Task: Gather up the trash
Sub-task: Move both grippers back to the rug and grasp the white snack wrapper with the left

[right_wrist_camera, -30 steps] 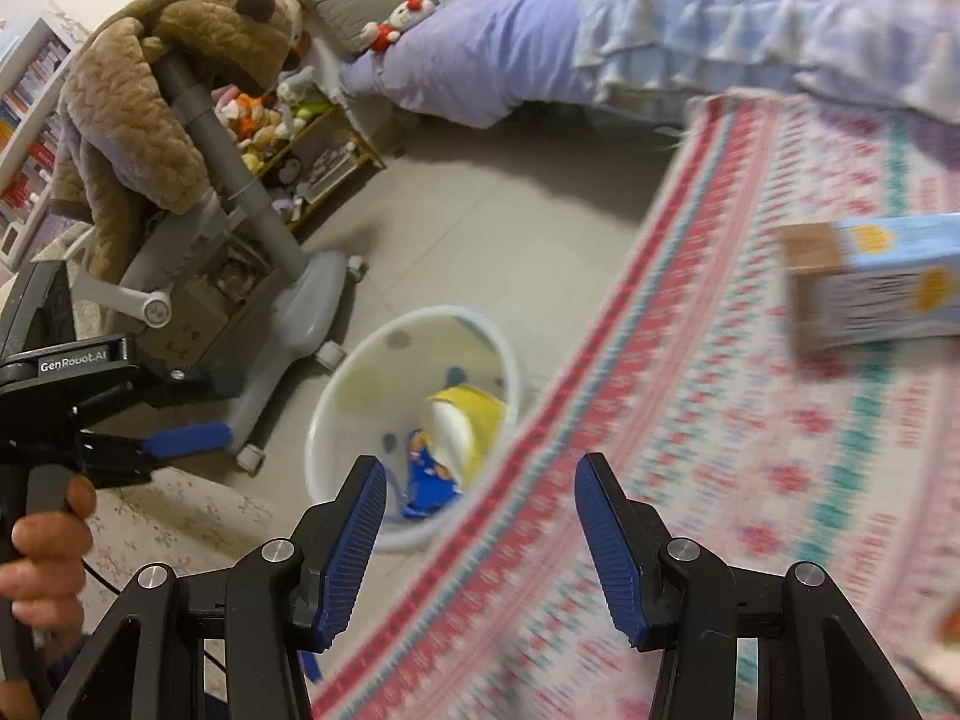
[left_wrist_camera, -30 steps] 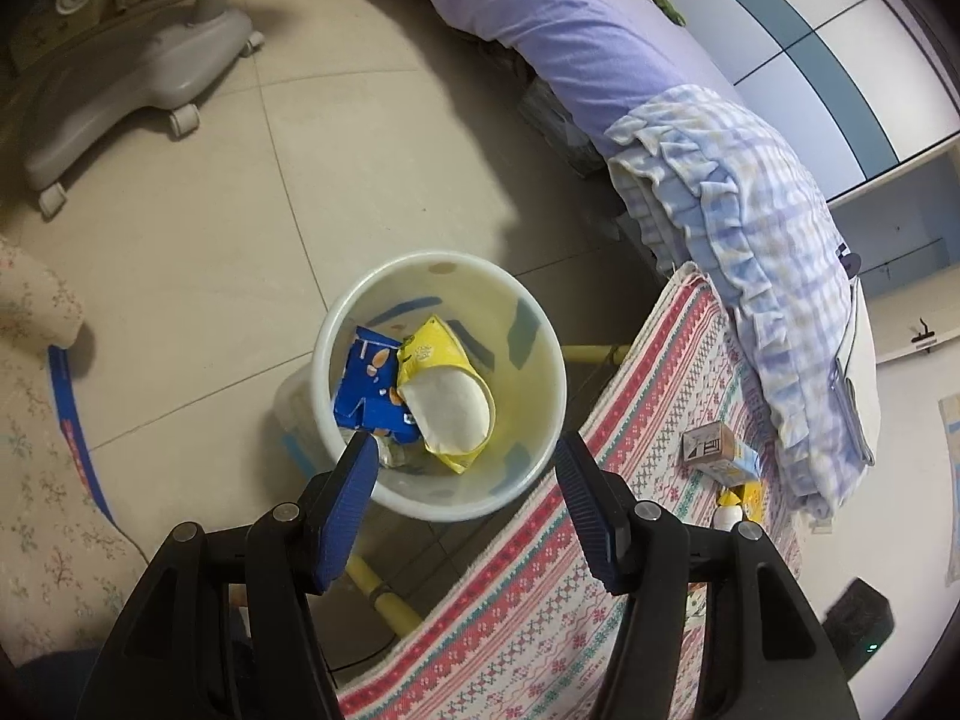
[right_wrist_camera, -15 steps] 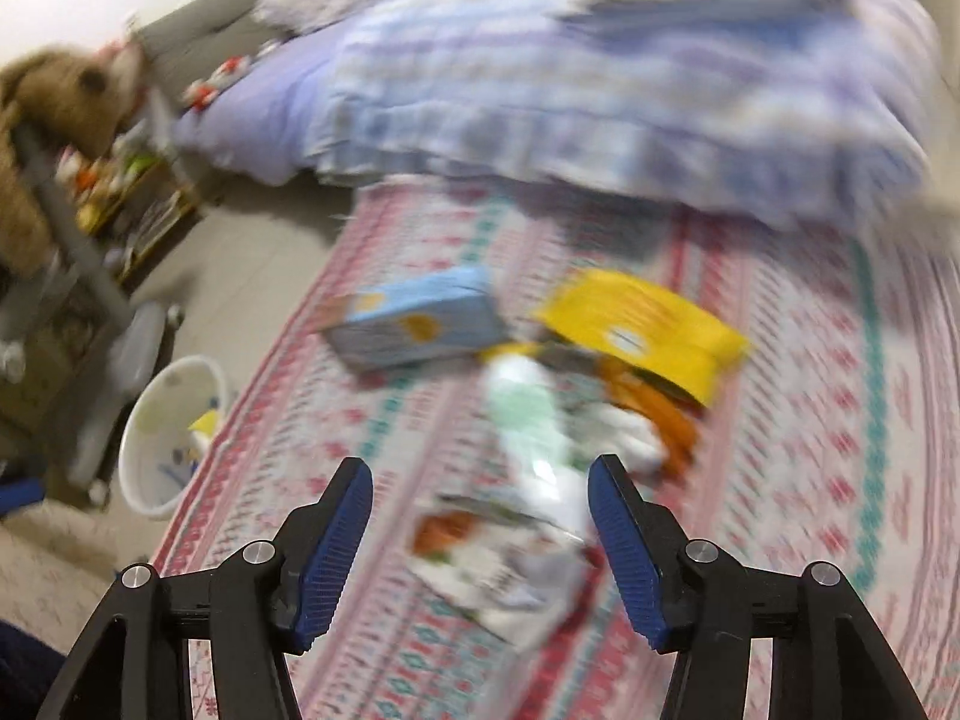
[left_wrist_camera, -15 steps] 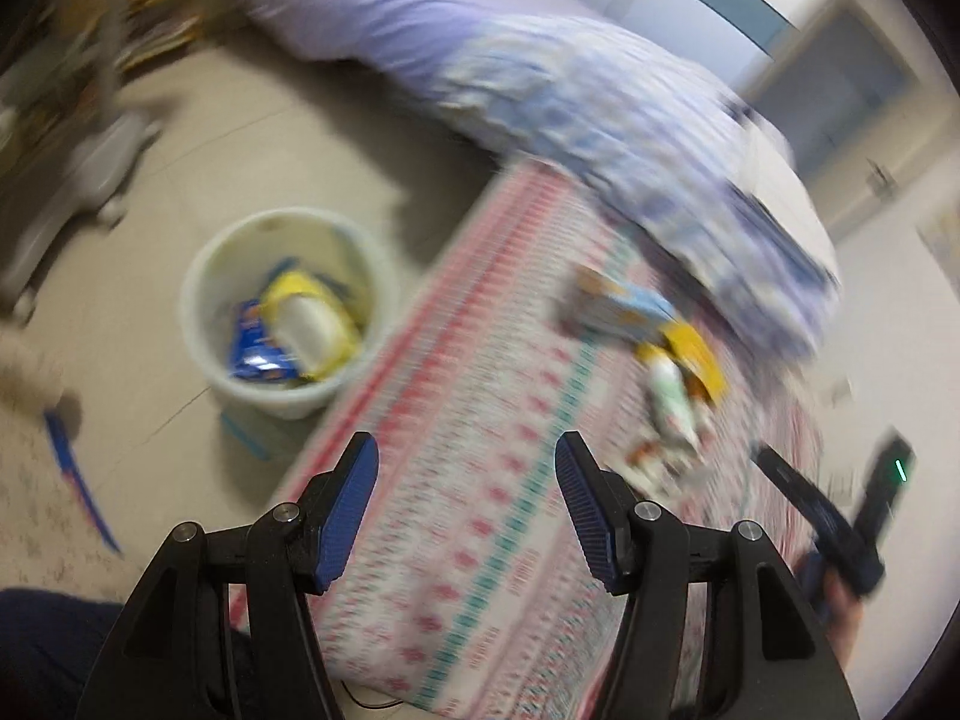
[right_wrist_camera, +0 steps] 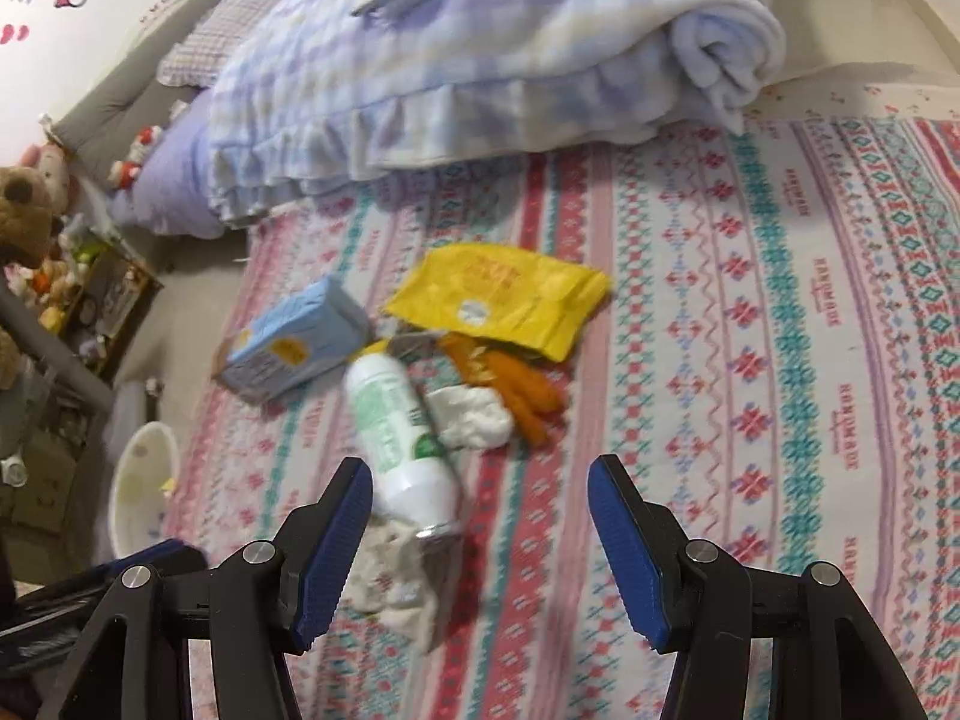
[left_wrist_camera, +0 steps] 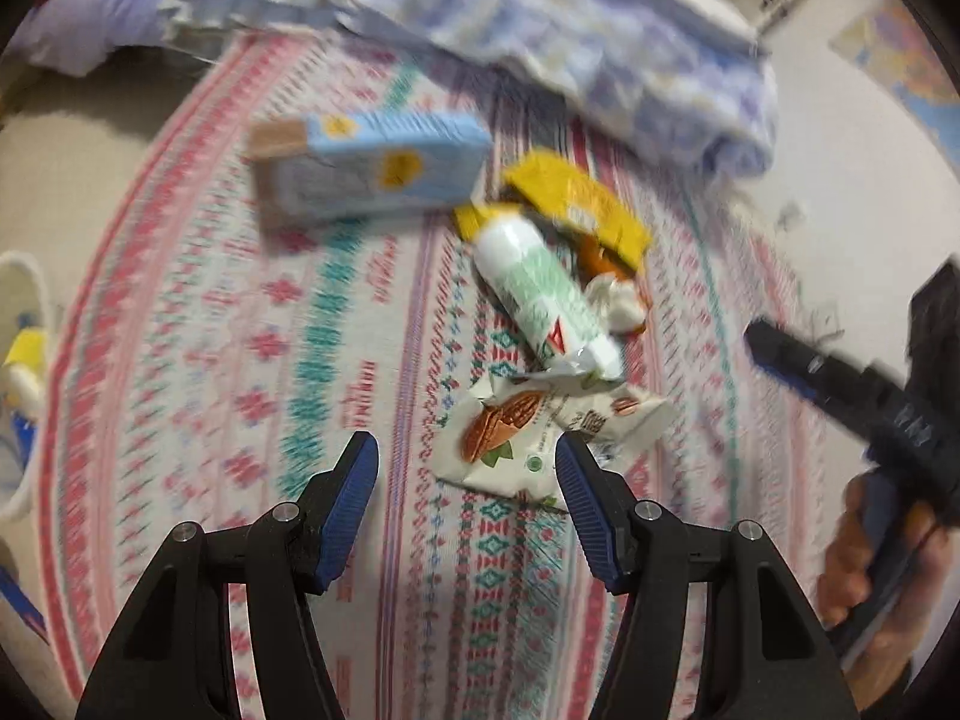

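Observation:
A pile of trash lies on the patterned cloth point(left_wrist_camera: 336, 324): a light blue box point(left_wrist_camera: 366, 165) point(right_wrist_camera: 294, 342), a white and green bottle point(left_wrist_camera: 540, 294) point(right_wrist_camera: 402, 432), a yellow packet point(left_wrist_camera: 576, 210) point(right_wrist_camera: 498, 294), a white almond wrapper point(left_wrist_camera: 540, 432), orange scraps point(right_wrist_camera: 522, 390) and a white wad point(right_wrist_camera: 474, 417). My left gripper point(left_wrist_camera: 467, 474) is open, just short of the almond wrapper. My right gripper point(right_wrist_camera: 480, 510) is open, above the bottle's near end. The white bin point(right_wrist_camera: 141, 486) stands on the floor to the left.
A folded blue checked blanket point(right_wrist_camera: 480, 60) lies beyond the trash. Stuffed toys point(right_wrist_camera: 24, 210) and a shelf stand at the far left. The right gripper with the hand holding it shows at the right of the left wrist view point(left_wrist_camera: 870, 414).
Both grippers have swung away from the bin and over to the trash pile on the cloth. Both stay open and empty.

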A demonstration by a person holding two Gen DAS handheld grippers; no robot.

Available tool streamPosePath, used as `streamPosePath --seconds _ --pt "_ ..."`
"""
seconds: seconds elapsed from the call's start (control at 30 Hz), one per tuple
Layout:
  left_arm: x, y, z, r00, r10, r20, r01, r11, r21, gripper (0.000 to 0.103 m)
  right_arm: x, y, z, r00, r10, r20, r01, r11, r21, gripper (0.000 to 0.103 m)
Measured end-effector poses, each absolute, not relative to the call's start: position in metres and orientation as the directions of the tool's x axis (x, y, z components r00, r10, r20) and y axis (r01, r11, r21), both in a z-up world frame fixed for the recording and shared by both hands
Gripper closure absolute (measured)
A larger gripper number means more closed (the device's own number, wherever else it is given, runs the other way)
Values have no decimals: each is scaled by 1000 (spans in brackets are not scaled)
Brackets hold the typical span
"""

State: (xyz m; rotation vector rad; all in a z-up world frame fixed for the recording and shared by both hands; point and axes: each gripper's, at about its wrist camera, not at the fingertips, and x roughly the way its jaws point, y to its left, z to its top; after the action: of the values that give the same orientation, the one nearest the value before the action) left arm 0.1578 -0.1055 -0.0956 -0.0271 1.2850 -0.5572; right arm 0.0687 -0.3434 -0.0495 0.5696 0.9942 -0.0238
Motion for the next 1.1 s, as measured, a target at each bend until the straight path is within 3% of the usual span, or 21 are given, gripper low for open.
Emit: streamPosePath --seconds 0.17,0.3,0.37,0.4,0.47,0.77,0.97,1.0,1.03,1.1 --pt "153 -124 -111 136 -447 -884 427 832 -355 39 85 -353 -63 527 233 -818 288 856 429 38" --pt "149 -138 -119 173 -399 -901 465 839 -282 40 99 -354 -71 510 239 -826 272 867 419 38" --pt "147 -140 -124 172 -374 -911 471 844 -258 64 104 -351 -76 491 239 -838 258 878 402 38" --pt "144 -142 -123 200 -347 -916 480 850 -218 83 107 -350 -78 484 242 -841 250 883 398 38" --pt "142 -142 -123 172 -386 -906 488 833 -262 87 110 -346 -80 477 256 -841 228 888 399 42" --pt "135 -117 -90 153 -455 -877 455 820 -346 91 121 -322 -84 460 288 -840 103 922 373 68" --pt "139 -83 -61 181 -456 -871 409 840 -355 91 133 -314 -93 449 283 -848 87 930 356 73" --pt "140 -75 -56 185 -457 -870 395 845 -360 91 135 -311 -96 439 277 -855 85 934 346 78" --pt "143 -68 -54 188 -459 -868 377 850 -368 91 136 -308 -97 435 266 -860 84 939 333 94" --pt "150 -52 -46 199 -474 -858 339 855 -393 91 134 -303 -91 440 238 -866 80 950 302 98"
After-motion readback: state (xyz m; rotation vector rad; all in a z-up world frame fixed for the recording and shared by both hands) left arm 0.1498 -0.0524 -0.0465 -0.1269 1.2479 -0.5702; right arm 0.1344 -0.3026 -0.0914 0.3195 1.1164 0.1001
